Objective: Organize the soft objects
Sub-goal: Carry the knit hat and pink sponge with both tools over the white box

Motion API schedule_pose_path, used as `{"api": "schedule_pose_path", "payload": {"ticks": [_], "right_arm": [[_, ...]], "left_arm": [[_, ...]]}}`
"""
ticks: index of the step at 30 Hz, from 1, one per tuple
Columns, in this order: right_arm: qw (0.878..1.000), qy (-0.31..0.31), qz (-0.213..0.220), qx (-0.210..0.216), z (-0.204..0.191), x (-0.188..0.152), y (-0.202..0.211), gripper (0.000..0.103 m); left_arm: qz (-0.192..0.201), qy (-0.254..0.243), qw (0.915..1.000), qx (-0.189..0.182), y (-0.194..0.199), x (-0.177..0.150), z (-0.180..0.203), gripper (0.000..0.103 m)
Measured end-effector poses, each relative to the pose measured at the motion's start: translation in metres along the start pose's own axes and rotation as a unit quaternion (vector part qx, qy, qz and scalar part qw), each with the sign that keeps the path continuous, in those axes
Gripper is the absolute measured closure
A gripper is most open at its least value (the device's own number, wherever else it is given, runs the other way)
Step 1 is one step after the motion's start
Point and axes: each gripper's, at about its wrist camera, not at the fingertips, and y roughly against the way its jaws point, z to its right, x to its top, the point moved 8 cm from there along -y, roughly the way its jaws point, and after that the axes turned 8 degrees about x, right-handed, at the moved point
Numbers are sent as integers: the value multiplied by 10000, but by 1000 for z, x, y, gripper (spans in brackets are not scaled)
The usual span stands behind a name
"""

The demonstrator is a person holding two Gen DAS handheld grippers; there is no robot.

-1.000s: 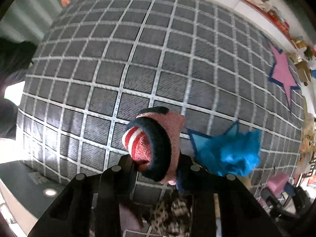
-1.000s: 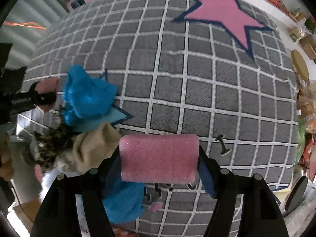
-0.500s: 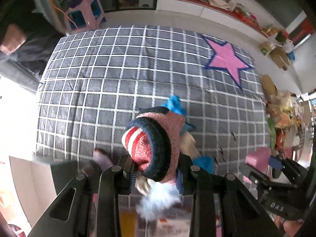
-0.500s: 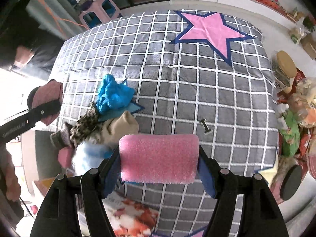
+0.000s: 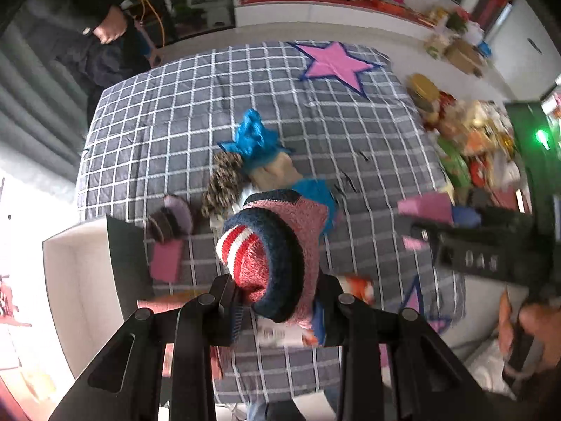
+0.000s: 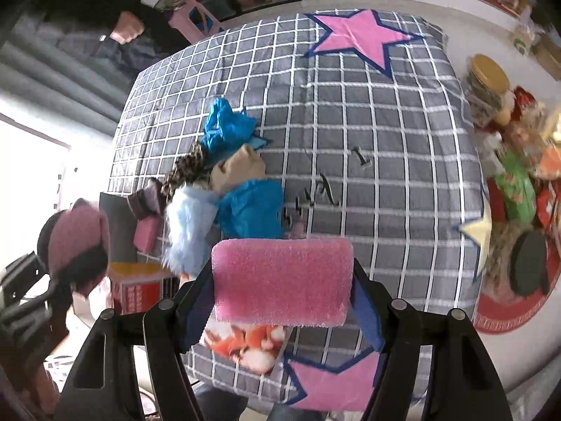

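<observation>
Knit first: left claw (image 5: 277, 289) is clenched on a rolled knit sock (image 5: 277, 245), pink-red with a navy cuff and red/white stripes, held high and pointing steeply down at the bed. Right claw (image 6: 282, 286) is grasping a pink foam block (image 6: 282, 280) square between its pads, also well above the bed.

Under the claws, near edge of the grey checked bedspread (image 6: 385, 161): an orange-and-white printed item (image 6: 252, 345), blurred, can't tell what it is. Left of that, off the bed edge, an open white box (image 5: 80, 280) and a red carton (image 6: 135, 289).

Mid-bed: pile of soft stuff touching each other — pale blue fluffy piece (image 6: 187, 228), blue cloth (image 6: 250, 210), tan piece (image 6: 238, 170), leopard-print piece (image 6: 186, 172), second blue wad (image 6: 226, 128). Pink star (image 6: 357, 37) at the far end, clutter on the floor beyond.

Judgement: both items are in transit, likely to a bin on the left. To do it well: keep both grips firm, no squeeze change mid-air since foam and knit can both slip out; get the sock fully over the box mouth before letting go; drop one hand at a time so the claws don't collide.
</observation>
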Motion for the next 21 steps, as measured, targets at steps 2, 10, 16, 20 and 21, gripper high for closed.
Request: {"api": "schedule_pose_path", "payload": {"ticks": [2,10,16,20,21], "right_arm": [[9999,-108,71,-7,-2,-10,4,32],[9970,-670,345,-166,-13,-60,25,32],[9948,-866,421,-323,-35,-94,28,32],[9959,-722,411,-359,-60,-105,25,32],[9964,-665,401,-342,-69,-105,24,32]], "left_arm": [[6,-122,9998,-160,7,-16,0,69],[215,-443,9986,-189,27,-70,-37,69],[414,-291,9987,-77,42,-104,-89,69],[491,-3,9988,-3,48,-119,-126,69],[504,68,9987,39,48,-122,-134,69]]}}
